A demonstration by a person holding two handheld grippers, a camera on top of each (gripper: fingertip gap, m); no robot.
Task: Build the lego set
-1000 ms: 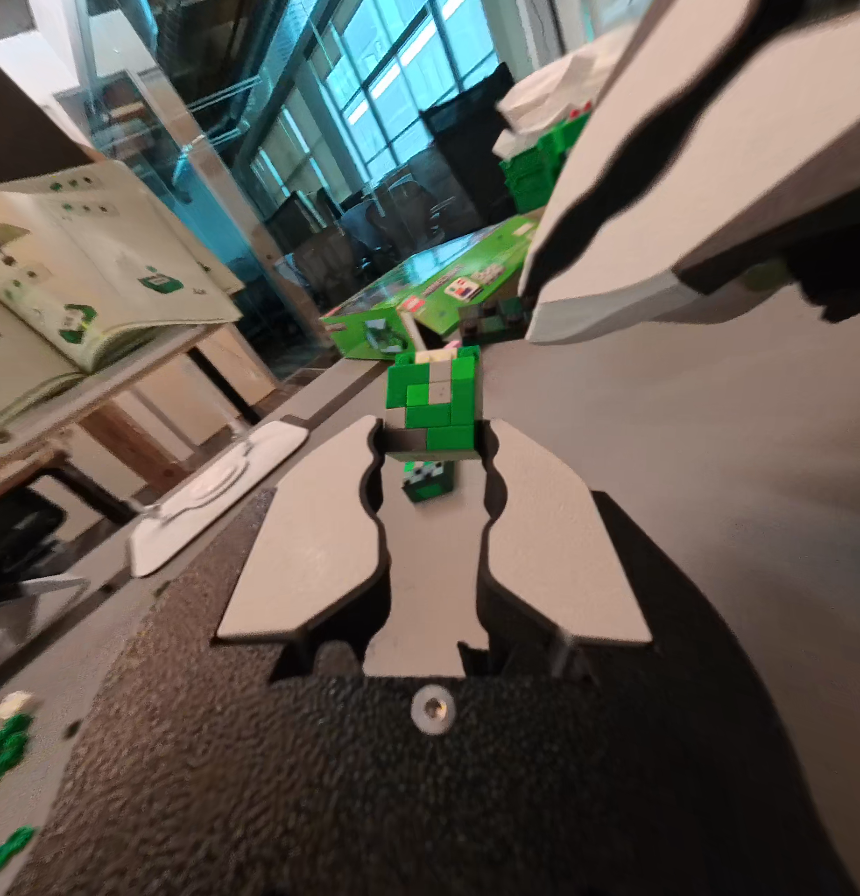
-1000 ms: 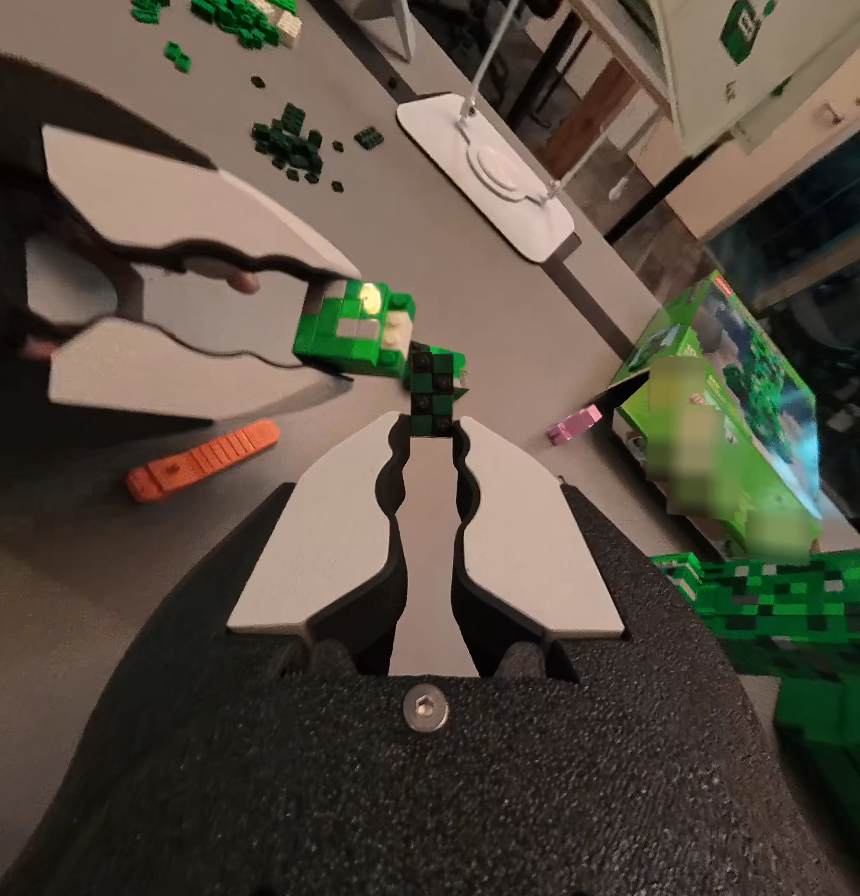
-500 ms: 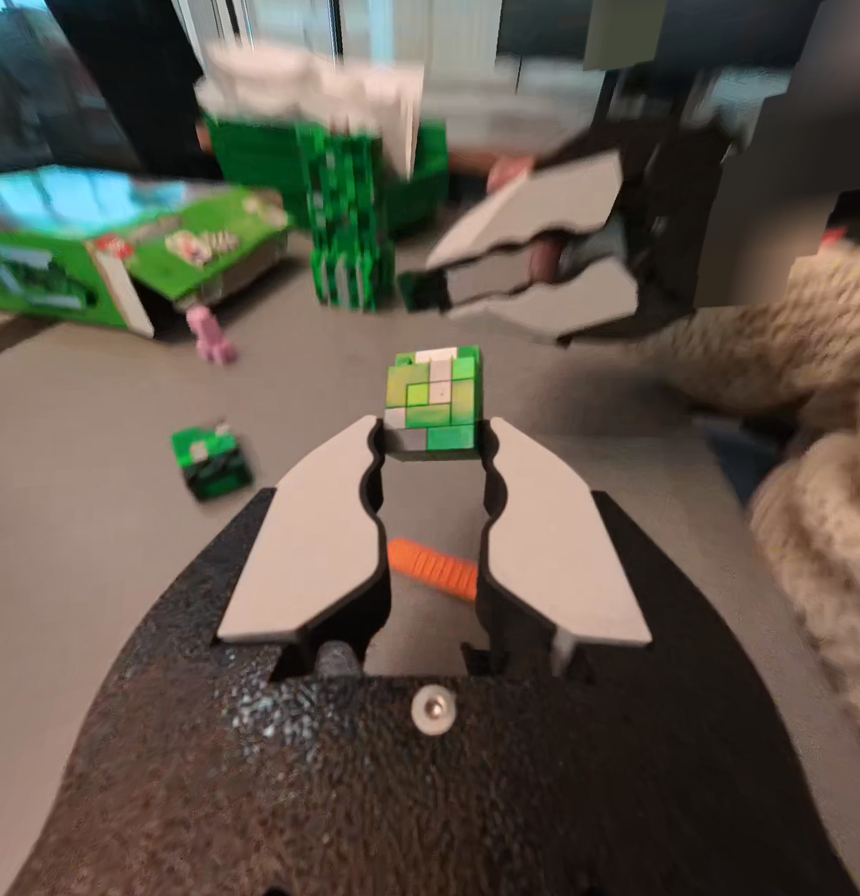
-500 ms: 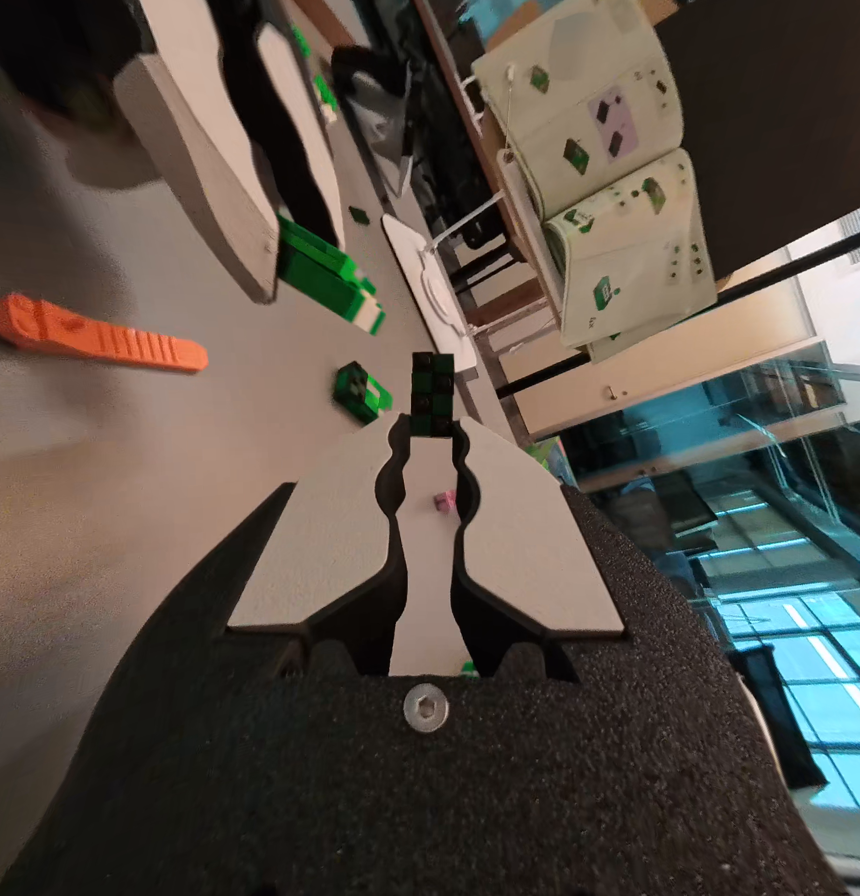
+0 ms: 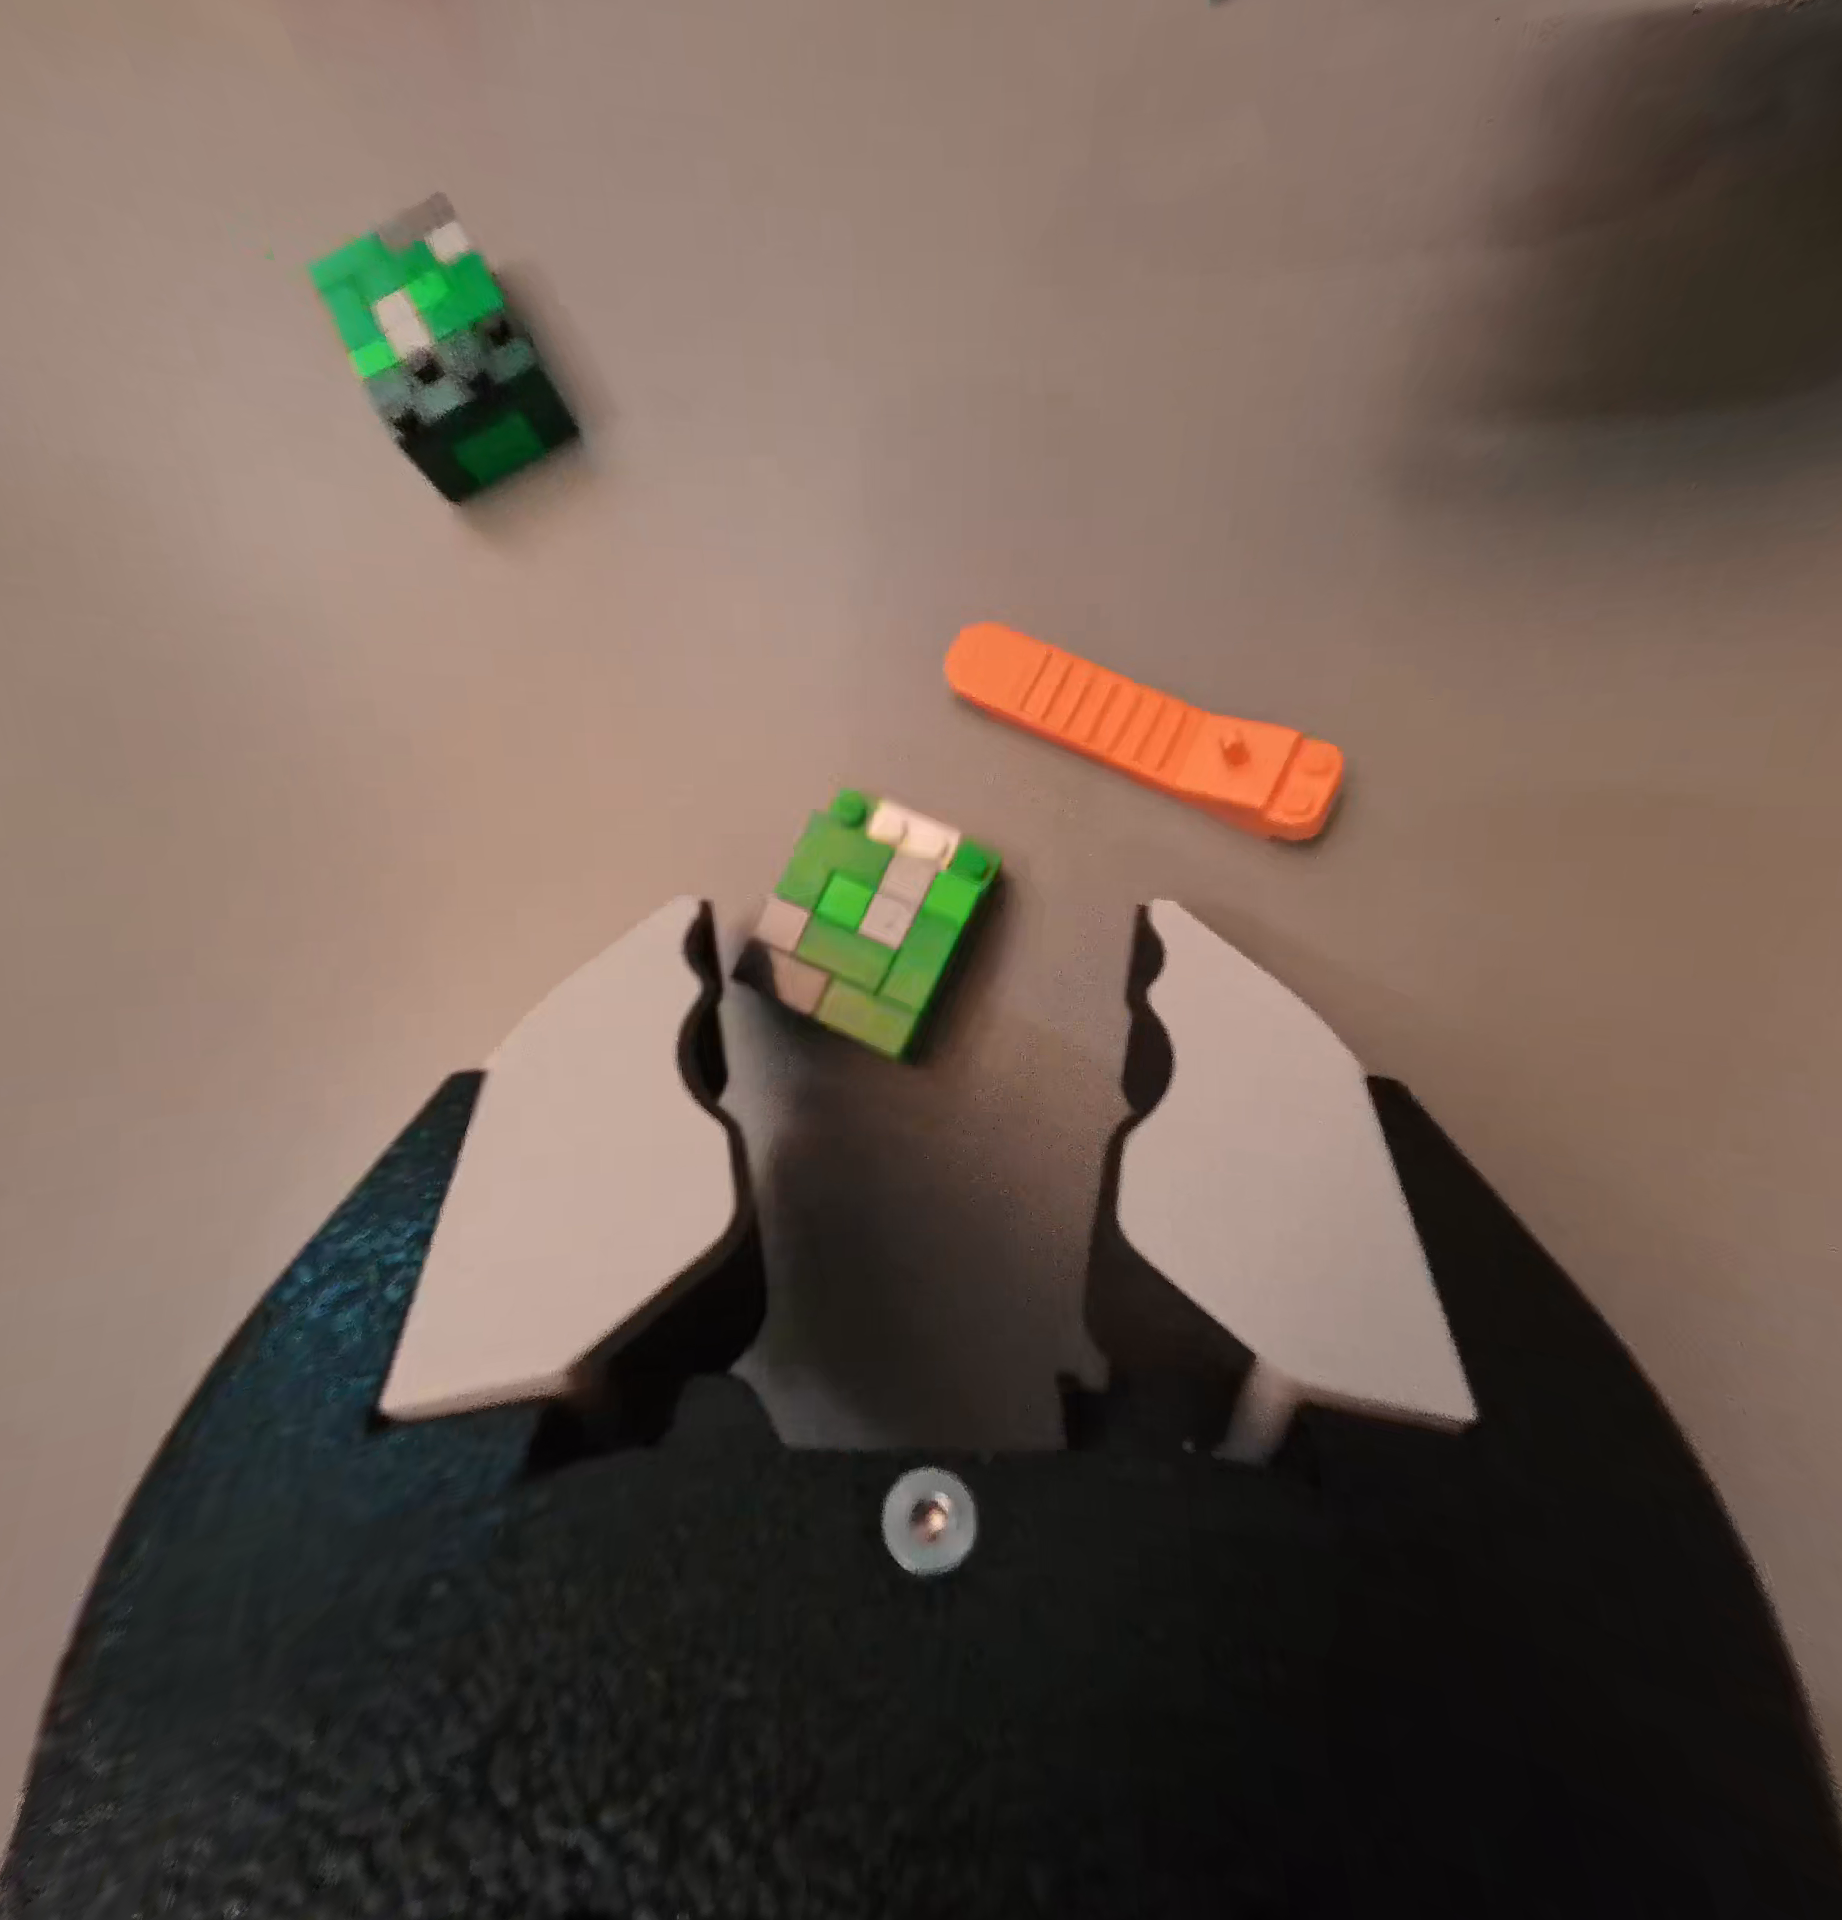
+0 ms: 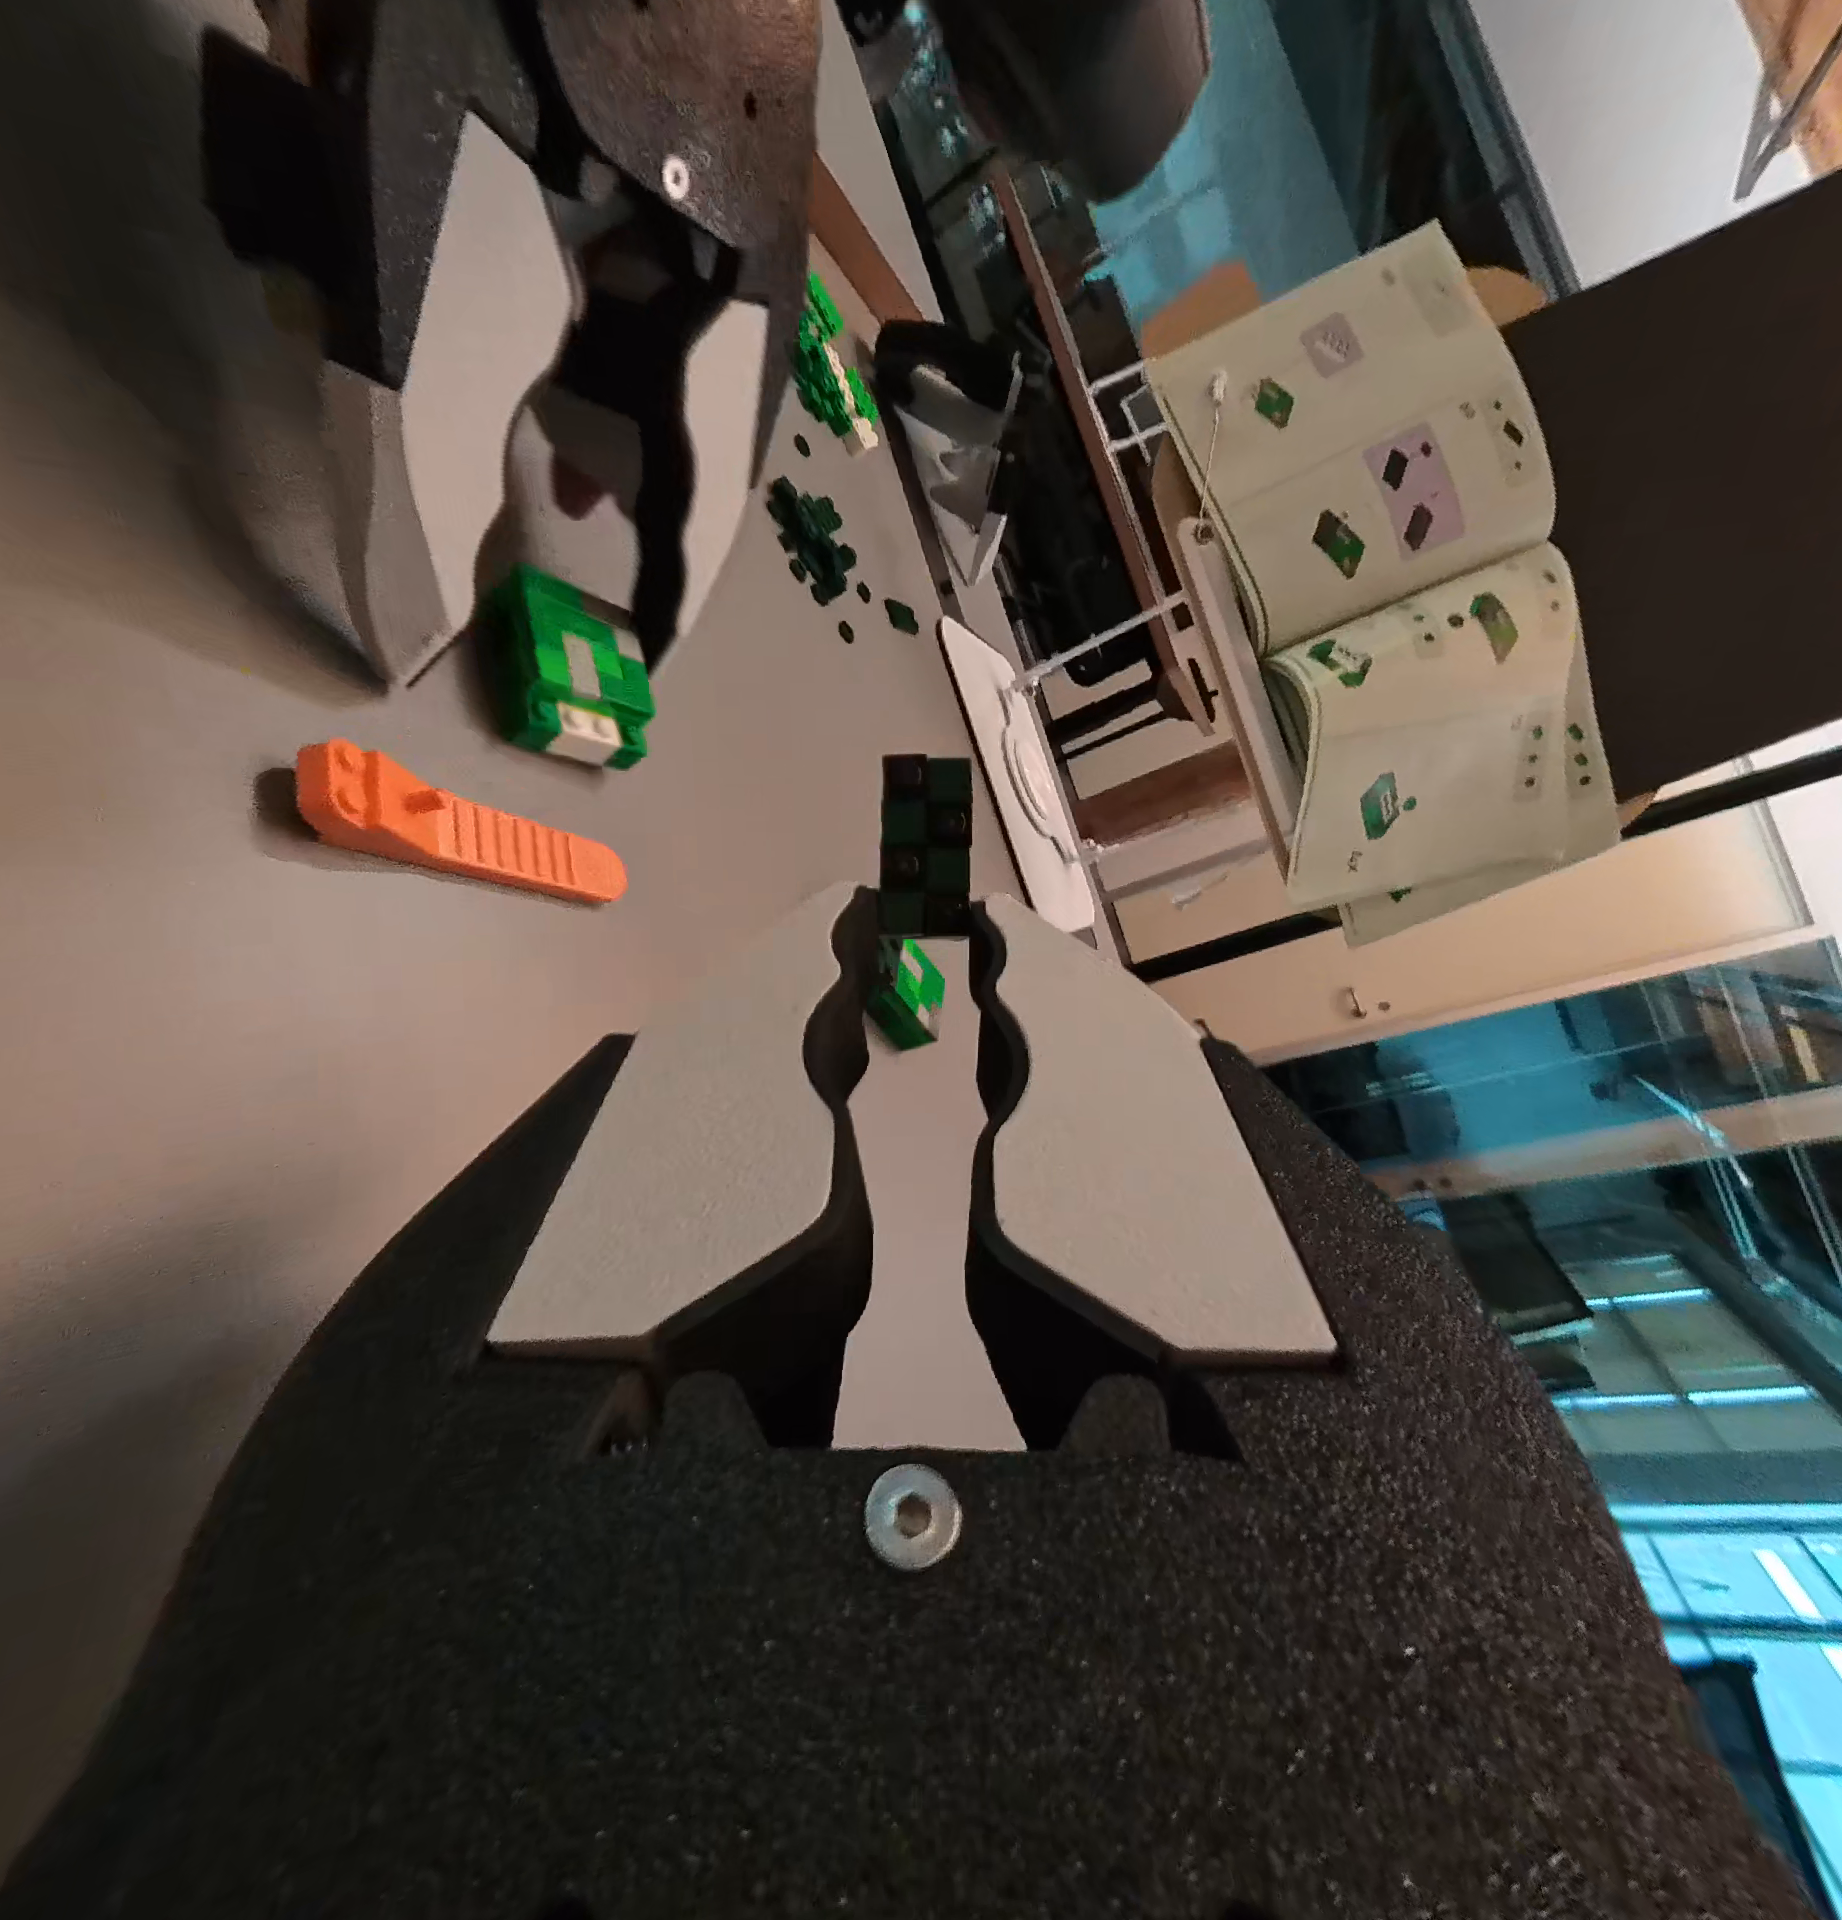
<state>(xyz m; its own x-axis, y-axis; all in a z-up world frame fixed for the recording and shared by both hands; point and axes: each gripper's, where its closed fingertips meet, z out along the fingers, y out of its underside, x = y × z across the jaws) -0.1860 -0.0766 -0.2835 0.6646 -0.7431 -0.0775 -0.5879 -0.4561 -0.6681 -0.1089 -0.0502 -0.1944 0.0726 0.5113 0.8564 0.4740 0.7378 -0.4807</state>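
Observation:
My left gripper (image 5: 919, 914) is open and points down at the grey table (image 5: 1104, 312). A light green and white lego block (image 5: 875, 930) lies on the table between its fingertips, close to the left finger and not gripped. My right gripper (image 6: 922, 904) is shut on a dark green and black lego piece (image 6: 927, 842) that sticks out past its tips. The right wrist view also shows the left gripper (image 6: 517, 665) over the same block (image 6: 569, 675). A second green and dark block (image 5: 444, 348) lies farther off on the table.
An orange brick separator (image 5: 1145, 727) lies just right of the released block. Loose green bricks (image 6: 823, 520) lie farther along the table. A white stand base (image 6: 1010, 748) holds an open instruction booklet (image 6: 1416, 582) at the table edge. My right fingertips sit around 12 cm from my left ones.
My left gripper swung down to the table, opened and let go of the light green block, which now lies on the table. My right gripper still holds the dark piece.

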